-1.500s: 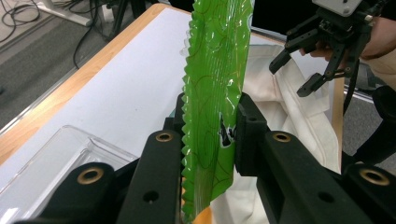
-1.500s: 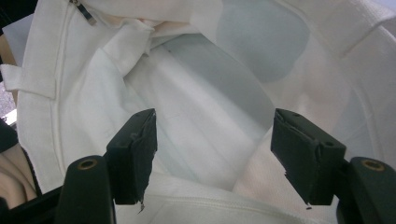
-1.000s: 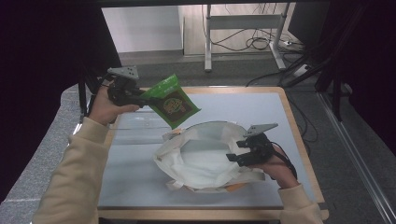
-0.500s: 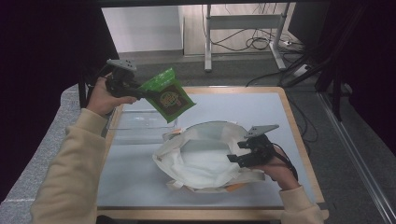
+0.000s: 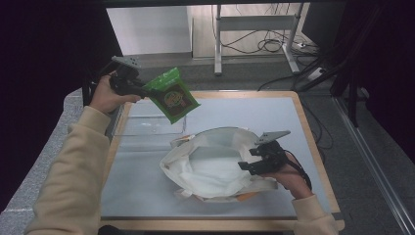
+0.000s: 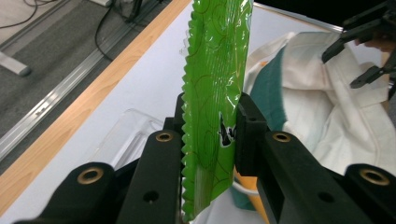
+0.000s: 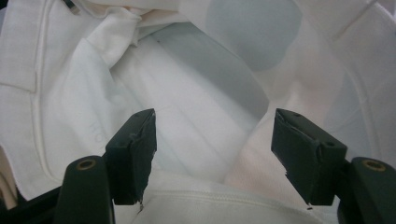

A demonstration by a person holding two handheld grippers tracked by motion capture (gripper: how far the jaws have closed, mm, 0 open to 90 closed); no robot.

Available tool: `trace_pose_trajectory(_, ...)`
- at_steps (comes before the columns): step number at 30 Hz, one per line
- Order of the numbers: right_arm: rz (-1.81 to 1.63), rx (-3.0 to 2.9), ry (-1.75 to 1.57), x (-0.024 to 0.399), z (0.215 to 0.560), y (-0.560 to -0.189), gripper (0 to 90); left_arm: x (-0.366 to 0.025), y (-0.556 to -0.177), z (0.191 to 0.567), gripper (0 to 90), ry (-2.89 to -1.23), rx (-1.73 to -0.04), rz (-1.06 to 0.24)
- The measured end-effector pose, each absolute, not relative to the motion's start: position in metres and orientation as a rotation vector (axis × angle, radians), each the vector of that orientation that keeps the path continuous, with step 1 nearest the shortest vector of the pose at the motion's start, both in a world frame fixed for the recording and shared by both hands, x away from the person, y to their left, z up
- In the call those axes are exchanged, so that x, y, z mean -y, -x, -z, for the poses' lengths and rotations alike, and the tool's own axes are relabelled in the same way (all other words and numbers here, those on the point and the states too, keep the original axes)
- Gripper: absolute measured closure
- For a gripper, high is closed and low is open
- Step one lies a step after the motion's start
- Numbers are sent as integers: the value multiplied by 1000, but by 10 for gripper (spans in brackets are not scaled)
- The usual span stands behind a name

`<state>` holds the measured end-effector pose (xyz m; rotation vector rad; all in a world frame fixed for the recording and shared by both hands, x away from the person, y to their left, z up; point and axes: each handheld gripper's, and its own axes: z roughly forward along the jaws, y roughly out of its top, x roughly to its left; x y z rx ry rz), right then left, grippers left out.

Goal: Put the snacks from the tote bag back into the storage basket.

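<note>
Cables sprawl across the floor behind the wooden table (image 5: pixel 313 147). Over its far-left corner the left gripper (image 6: pixel 210 135) pinches a green snack packet (image 5: pixel 172 95) by one end, its long axis slanting down toward the white cloth bag (image 5: pixel 215 169) lying mid-table. The right gripper (image 7: pixel 212 154) rests at the bag's near rim, jaws spread apart, clasping nothing.
</note>
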<state>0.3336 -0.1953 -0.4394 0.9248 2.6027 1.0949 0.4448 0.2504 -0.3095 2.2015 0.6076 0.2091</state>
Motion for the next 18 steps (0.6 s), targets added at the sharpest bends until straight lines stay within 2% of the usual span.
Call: trace_pose_trajectory(18, -1097, -2590, -920, 194, 439, -335, 309, -261, -474, 326, 751, -2227, -666, -209)
